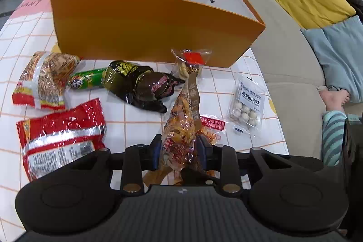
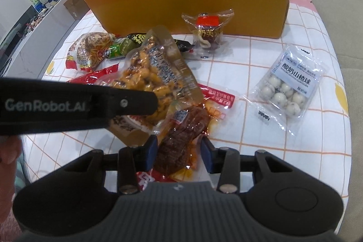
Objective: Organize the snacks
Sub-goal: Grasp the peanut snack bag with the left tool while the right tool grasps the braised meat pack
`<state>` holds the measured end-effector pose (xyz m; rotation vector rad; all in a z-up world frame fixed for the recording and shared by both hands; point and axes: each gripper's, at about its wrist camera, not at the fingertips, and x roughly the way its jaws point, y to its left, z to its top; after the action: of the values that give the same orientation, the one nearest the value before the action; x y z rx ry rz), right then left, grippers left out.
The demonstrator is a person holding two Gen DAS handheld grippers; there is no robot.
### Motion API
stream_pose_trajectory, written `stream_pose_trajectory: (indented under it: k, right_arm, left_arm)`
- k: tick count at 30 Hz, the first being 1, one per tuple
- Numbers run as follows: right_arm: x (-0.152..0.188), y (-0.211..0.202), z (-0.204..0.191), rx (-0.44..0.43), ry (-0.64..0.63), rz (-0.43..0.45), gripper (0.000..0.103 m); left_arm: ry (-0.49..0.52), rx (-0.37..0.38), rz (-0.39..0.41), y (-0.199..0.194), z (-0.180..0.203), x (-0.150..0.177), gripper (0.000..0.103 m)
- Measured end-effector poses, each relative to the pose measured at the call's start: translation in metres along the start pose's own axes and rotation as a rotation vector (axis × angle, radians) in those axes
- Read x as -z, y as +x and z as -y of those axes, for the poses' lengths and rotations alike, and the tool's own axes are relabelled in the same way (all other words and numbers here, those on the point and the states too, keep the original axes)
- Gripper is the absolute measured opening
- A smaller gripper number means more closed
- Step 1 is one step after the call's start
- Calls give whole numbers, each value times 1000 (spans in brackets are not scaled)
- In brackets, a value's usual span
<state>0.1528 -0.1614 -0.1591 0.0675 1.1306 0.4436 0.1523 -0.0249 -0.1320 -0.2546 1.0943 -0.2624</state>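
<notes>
So both grippers have a snack pinched at the same time here: the left gripper [image 1: 179, 149] is clamped on a clear pack of yellow-orange nuts [image 1: 183, 121], edge-on between its blue pads and lifted off the table, which you can see better from the right wrist camera where the same pack [image 2: 152, 74] hangs tilted under the left gripper's black arm. The right gripper [image 2: 179, 153] is squeezed on a dark reddish pack of meat [image 2: 181, 140], low over the white grid tablecloth [image 2: 261, 146]. The big orange box [image 1: 147, 24] sits open just behind the pile, with something green barely showing over its rim. Still lying on the cloth: a bag of white coated balls [image 2: 288, 87] off to the right, a small pack with a red label [image 2: 208, 31] right by the box wall, a black pack [image 1: 140, 83], a green tube [image 1: 88, 81], a noodle-looking bag [image 1: 45, 78] and a red and silver bag [image 1: 61, 133]
</notes>
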Motion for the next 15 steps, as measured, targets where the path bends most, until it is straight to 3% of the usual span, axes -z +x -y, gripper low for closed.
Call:
stream_pose_trajectory:
  k: [7,10,15]
  right_arm:
    - [0,0,1,-5,-4,2,40]
    - [0,-1,3,-4,3,4,40]
    - [0,-1,2,1,2,3,40]
  left_arm:
    - [83,-25,43,12,11,-2,38]
    - [59,-15,49,10,10,-1,36]
    - [72,-27,55,-4,8,0,27]
